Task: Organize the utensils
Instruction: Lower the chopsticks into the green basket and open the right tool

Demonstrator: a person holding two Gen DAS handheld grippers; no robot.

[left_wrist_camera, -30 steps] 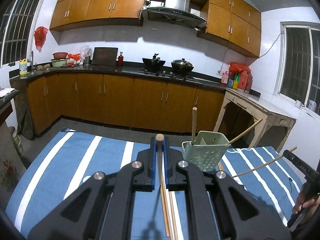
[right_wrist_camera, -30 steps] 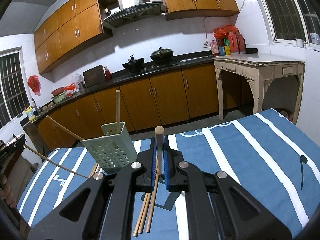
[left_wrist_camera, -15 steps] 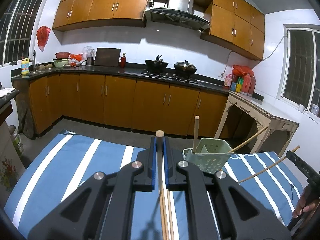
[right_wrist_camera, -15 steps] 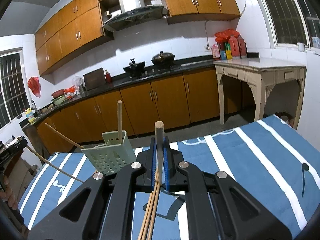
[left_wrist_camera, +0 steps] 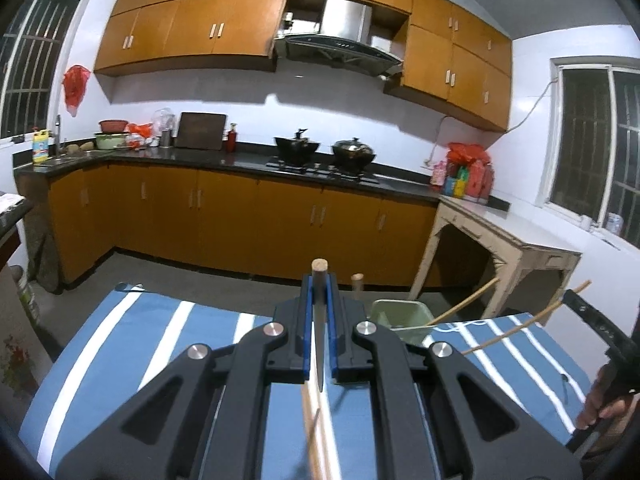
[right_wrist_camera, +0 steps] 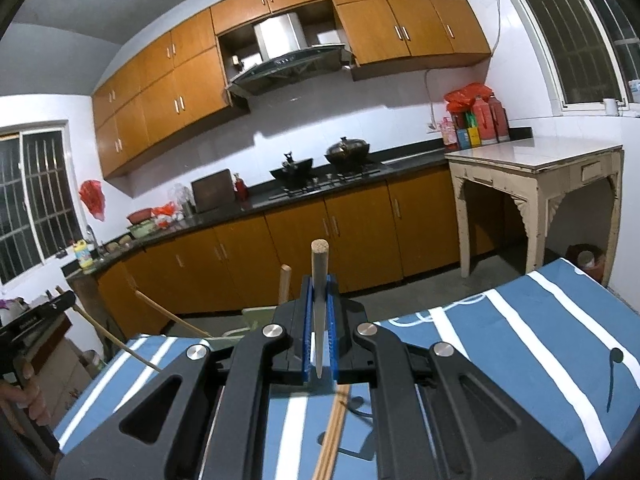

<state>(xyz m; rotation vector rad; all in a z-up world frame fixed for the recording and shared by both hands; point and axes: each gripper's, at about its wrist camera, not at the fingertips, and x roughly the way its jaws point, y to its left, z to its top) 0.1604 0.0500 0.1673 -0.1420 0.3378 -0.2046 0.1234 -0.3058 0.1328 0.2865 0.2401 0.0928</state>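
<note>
Tools (left_wrist_camera: 319, 312) (right_wrist_camera: 319, 320): two, each clamping one chopstick (left_wrist_camera: 319, 280) (right_wrist_camera: 319, 264).

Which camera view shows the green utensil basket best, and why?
The left wrist view: the green utensil basket shows its open rim and a wooden handle beside the left gripper. In the right wrist view only a sliver shows behind the right gripper.

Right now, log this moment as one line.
left gripper: shut on chopstick | right gripper: shut on second chopstick | green basket: holds utensils | loose chopsticks: on striped cloth
</note>
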